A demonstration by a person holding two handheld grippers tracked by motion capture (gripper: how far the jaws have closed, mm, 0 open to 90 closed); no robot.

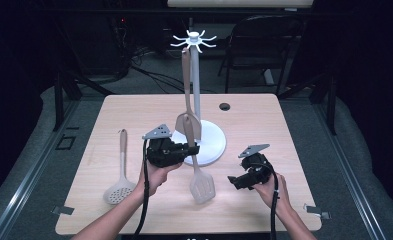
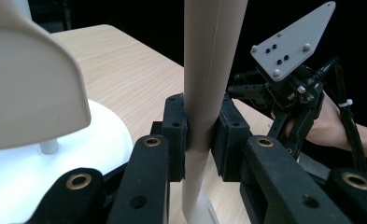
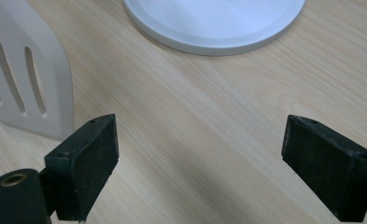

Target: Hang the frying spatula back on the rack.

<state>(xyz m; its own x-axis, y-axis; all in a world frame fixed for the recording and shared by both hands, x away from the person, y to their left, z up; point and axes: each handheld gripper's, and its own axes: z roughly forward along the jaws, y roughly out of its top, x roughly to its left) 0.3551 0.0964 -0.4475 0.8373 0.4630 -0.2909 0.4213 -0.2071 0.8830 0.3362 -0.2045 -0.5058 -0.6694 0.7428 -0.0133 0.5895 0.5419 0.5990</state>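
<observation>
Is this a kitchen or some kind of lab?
Probably a lab or recording room, not a kitchen. The wooden table stands alone among black curtains, with cables on the floor and a folding chair behind. Kitchen tools hang on a white rack just for practice.

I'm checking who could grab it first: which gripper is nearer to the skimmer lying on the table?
Left. The left gripper is to the right of the skimmer, shut on the slotted spatula; the right gripper is farther right, beyond that spatula.

One white utensil stand (image 1: 199,135) with a hooked crown, one spatula (image 1: 186,120) hanging on it, one slotted turner (image 1: 202,186) between the two grippers, and one perforated skimmer (image 1: 119,187) left of the left gripper (image 1: 191,149).
</observation>
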